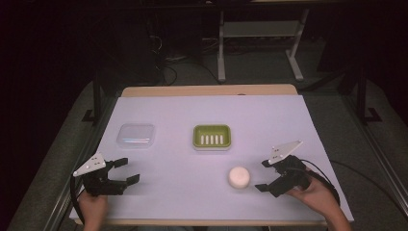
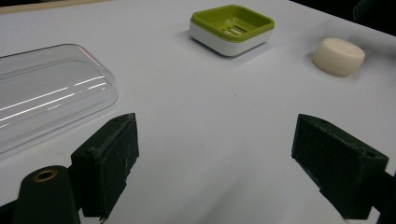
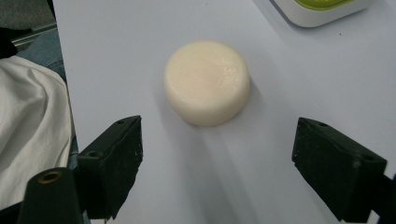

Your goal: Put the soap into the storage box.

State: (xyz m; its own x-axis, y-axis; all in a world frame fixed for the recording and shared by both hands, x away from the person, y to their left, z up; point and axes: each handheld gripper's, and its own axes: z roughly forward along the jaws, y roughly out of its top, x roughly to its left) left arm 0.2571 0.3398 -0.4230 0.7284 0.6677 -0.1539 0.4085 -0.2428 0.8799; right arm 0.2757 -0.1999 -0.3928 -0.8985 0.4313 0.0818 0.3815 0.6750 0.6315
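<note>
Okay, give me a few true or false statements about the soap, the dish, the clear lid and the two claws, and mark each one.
1. The round soap lies in the green soap dish. False: it lies on the table, apart from the dish.
2. The right claw is open, with the soap ahead of it. True.
3. The left claw grips the clear lid. False: it is open, holding nothing.
4. The dish is empty. True.

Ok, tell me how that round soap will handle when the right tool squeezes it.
The soap looks like a solid, stiff puck, so it probably won't deform. Its smooth curved side may slip between flat jaws. Lying flat on the table, it seems unlikely to roll unless tipped onto its edge.
</note>
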